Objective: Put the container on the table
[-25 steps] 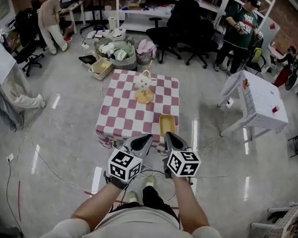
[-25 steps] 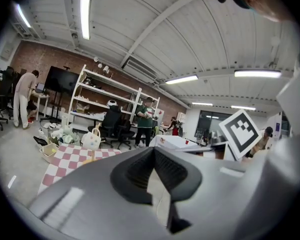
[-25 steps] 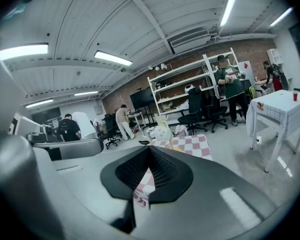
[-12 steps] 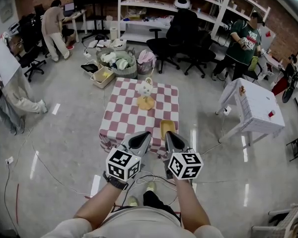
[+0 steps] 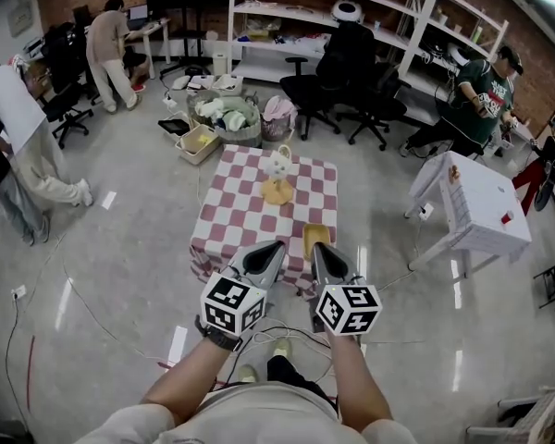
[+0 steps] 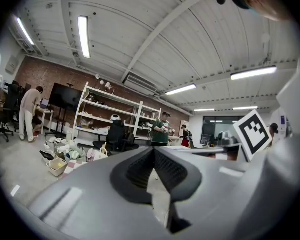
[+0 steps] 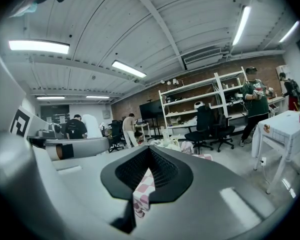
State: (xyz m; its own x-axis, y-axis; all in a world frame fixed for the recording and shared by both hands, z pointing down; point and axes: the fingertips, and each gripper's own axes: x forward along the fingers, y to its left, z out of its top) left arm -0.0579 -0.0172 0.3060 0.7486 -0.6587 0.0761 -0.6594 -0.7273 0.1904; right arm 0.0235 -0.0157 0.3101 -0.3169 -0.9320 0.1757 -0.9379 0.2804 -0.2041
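A yellow rectangular container (image 5: 314, 239) lies on the near right part of a table covered with a red-and-white checked cloth (image 5: 250, 215). Further back on the cloth a white teapot-like object (image 5: 279, 163) stands by an orange plate (image 5: 277, 191). My left gripper (image 5: 277, 246) and right gripper (image 5: 316, 247) are held side by side in the air before the table's near edge, both shut with nothing in them. In the left gripper view the gripper (image 6: 153, 150) points over the room. Below the right gripper (image 7: 149, 149), the checked cloth (image 7: 142, 193) shows.
A white folding table (image 5: 486, 206) stands to the right. Beyond the checked table are a basket of laundry (image 5: 226, 117), a beige bin (image 5: 198, 142), black office chairs (image 5: 351, 72) and white shelves (image 5: 314, 7). Several people stand around the room. Cables (image 5: 92, 313) run over the floor.
The view has shifted slightly, so the checked table now sits a little further right. Both grippers stay shut, side by side, before its near edge.
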